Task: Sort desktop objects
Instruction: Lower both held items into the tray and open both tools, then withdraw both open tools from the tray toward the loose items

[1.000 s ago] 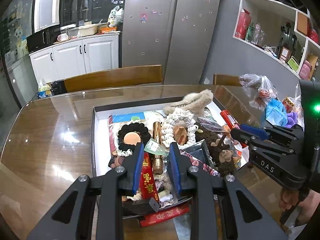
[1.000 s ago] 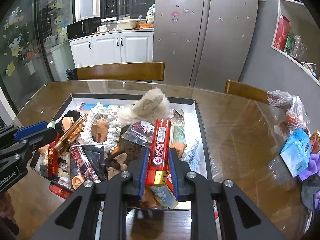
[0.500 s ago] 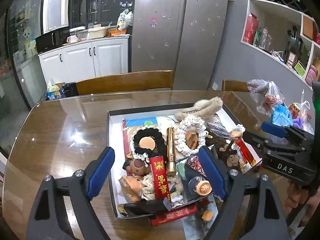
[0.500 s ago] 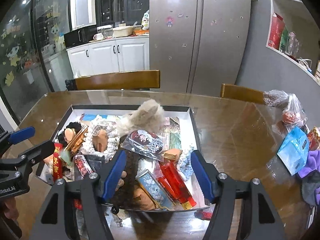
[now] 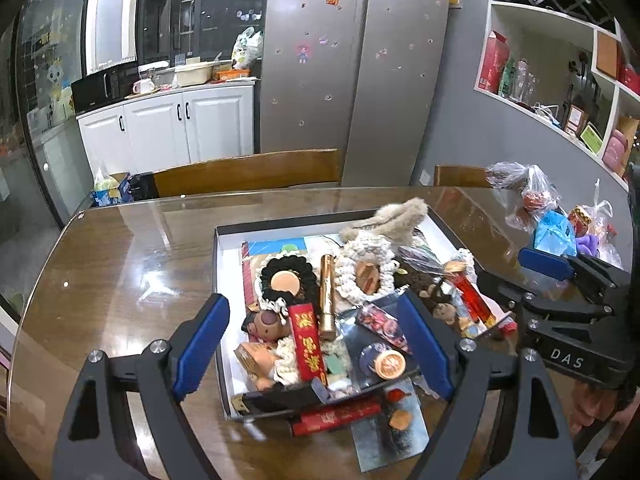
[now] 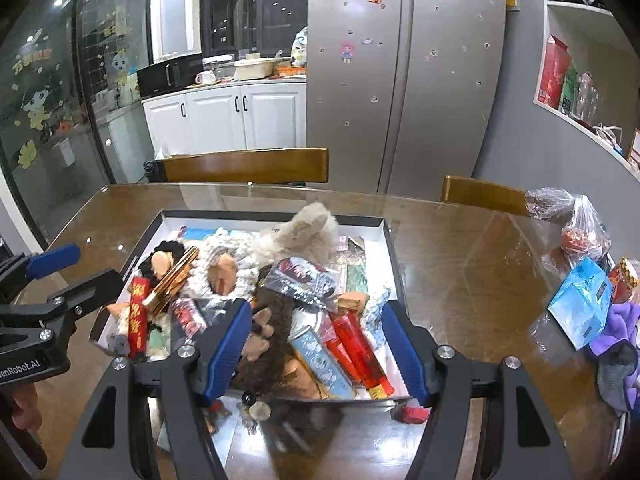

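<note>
A white tray (image 5: 224, 280) with a black rim, heaped with small items, sits on the glass-topped wooden table. My left gripper (image 5: 312, 344) hovers open above the tray's near left part with nothing between its fingers. A red packet with gold characters (image 5: 306, 340) lies in the heap below it, beside a gold tube (image 5: 327, 296). My right gripper (image 6: 316, 352) is open over the tray's (image 6: 384, 248) near right part. A red tube (image 6: 356, 348) lies flat in the heap under it. Each gripper shows in the other's view: the right gripper (image 5: 520, 278) and the left gripper (image 6: 80, 270).
A beige furry toy (image 6: 304, 228) and a white crochet ring (image 5: 368, 268) top the heap. A red packet (image 5: 336, 416) and papers lie outside the tray's near edge. Plastic bags (image 5: 528, 196) and a blue pouch (image 6: 584, 300) crowd the table's right side. Two chair backs (image 6: 248, 166) stand behind the table.
Both grippers opened wide. The left one let go of the red packet and the right one the red tube; both now lie in the tray. Both hands drew up and back a little.
</note>
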{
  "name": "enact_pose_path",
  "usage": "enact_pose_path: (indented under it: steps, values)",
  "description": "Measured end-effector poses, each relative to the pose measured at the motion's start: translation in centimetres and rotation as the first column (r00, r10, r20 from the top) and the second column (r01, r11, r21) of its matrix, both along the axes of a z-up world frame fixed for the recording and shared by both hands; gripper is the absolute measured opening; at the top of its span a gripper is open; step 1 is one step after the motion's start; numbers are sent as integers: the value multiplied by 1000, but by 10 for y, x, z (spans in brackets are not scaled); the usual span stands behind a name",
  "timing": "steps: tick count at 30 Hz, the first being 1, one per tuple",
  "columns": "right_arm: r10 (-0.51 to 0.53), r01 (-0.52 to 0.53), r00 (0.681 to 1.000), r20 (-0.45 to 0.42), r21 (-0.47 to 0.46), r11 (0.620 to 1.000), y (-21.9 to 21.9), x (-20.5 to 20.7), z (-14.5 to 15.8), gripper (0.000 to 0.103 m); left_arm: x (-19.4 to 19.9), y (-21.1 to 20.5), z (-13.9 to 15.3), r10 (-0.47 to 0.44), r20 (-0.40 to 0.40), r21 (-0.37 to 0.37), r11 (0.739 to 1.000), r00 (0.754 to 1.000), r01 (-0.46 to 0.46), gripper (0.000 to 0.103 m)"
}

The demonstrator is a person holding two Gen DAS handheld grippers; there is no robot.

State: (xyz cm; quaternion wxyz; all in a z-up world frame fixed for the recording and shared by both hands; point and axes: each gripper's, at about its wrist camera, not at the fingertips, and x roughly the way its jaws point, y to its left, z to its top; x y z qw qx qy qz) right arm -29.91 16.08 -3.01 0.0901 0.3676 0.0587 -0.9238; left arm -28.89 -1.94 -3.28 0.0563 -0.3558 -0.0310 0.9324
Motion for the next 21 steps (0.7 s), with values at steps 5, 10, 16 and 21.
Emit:
enact_pose_path:
  steps: [5, 10, 16, 21]
  values:
    - [15, -15, 1000, -15, -11, 1000, -4, 16, 6, 69, 24, 4, 5, -3, -13, -9, 1000, 1000, 3, 87]
    - [42, -43, 999, -13, -11, 999, -11, 35, 6, 69, 46, 7, -2, -11, 1, -16, 1000, 1000, 11, 87]
    - [64, -65, 998, -15, -40, 997, -12, 63, -10, 70, 69, 13, -21, -30, 21, -27, 999, 999, 31, 87]
    - [60, -56, 998, 32, -93, 994, -2, 73, -37, 70, 79, 21, -51, -56, 59, -35, 998, 997, 58, 87]
